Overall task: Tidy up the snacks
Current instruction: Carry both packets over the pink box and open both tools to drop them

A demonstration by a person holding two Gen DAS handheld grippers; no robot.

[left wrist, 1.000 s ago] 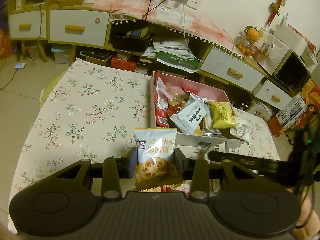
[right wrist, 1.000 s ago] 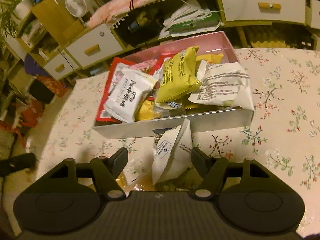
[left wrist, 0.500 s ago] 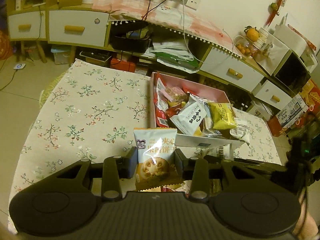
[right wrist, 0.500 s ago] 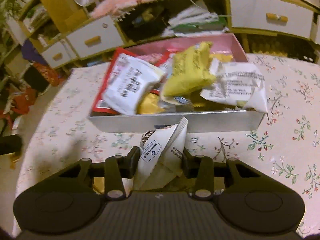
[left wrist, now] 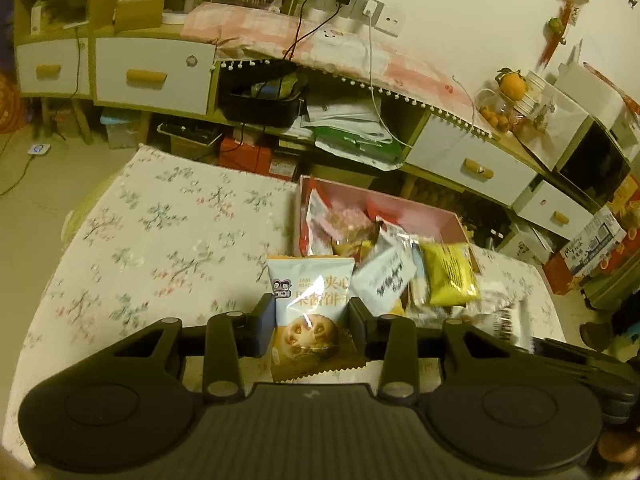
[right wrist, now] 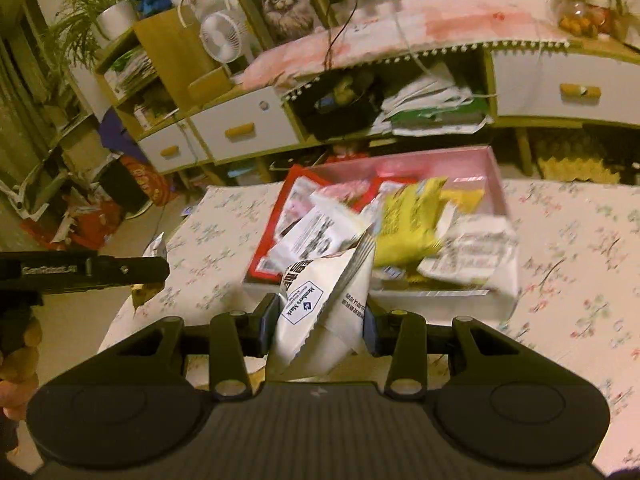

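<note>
My left gripper (left wrist: 312, 322) is shut on a light-blue biscuit packet (left wrist: 310, 300) and holds it above the floral table, near the front left of the snack box. My right gripper (right wrist: 320, 320) is shut on a white snack packet (right wrist: 324, 312) and holds it lifted in front of the box's near wall. The pink box (right wrist: 494, 172) is heaped with packets: a yellow one (right wrist: 408, 220), white ones (right wrist: 320, 232) and a red one (right wrist: 276, 216). The box also shows in the left wrist view (left wrist: 452, 220). The left gripper's side shows in the right wrist view (right wrist: 92, 272).
The floral tablecloth (left wrist: 160, 248) covers the table around the box. Behind the table stand low cabinets with white drawers (left wrist: 152, 76), cables, a fan (right wrist: 222, 36) and stacked papers. Boxes (left wrist: 592, 240) stand on the floor at the right.
My right gripper closed on the white packet and lifted it up in front of the box. My left gripper rose with the biscuit packet still held.
</note>
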